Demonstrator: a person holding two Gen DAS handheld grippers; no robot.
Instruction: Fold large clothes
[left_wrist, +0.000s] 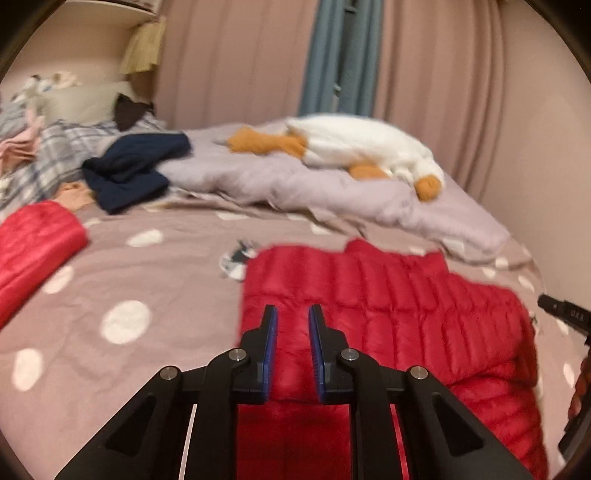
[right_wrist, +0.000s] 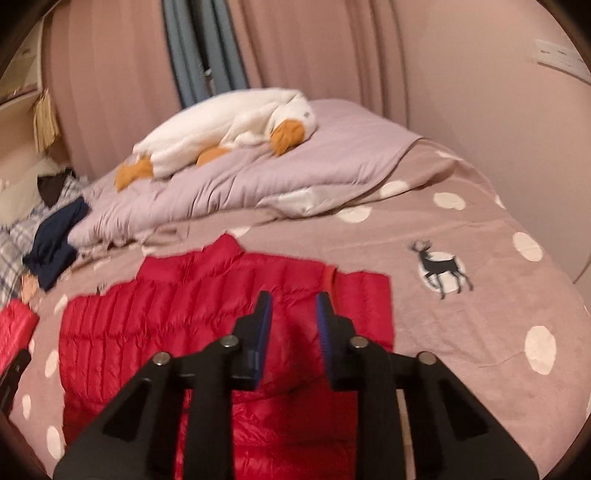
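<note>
Left wrist | L gripper (left_wrist: 292, 314) narrow gap, empty | R gripper (right_wrist: 293, 301) same | red jacket (left_wrist: 388, 295) on bed (left_wrist: 147, 295)

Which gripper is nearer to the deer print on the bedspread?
Right. The right gripper hovers over the red jacket, with the deer print just off to its right. The left gripper is over the jacket's far side, deer unseen.

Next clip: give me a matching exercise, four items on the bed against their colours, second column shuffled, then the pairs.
Things:
1. quilted puffer jacket
2. plush goose toy
3. crumpled garment beside the plaid cloth
4. folded duvet under the goose

Colours:
A. white with orange beak and feet
B. lilac
C. red
D. navy blue

Pairs: 1-C, 2-A, 3-D, 4-B
</note>
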